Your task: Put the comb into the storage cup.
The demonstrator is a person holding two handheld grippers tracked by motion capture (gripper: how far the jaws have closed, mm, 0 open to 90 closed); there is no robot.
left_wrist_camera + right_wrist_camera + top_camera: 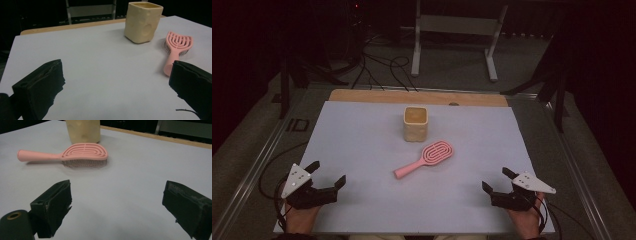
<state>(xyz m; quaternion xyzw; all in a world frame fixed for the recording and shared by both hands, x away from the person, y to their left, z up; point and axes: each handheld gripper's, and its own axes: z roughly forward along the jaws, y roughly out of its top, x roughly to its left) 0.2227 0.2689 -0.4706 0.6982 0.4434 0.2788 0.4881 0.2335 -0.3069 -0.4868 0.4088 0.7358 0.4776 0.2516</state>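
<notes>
Altogether one pink hairbrush (426,159), one cream cup (415,123), two wide-open, empty tongs: left (328,173), right (495,179).

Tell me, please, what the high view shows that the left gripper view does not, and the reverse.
High view alone: both hands with their tools, left tool and right tool, jaws apart, and floor cables. Left gripper view alone: a round dent in the cream cup's side and the bristles under the brush head. Both: cream cup, pink hairbrush and white tabletop.
</notes>
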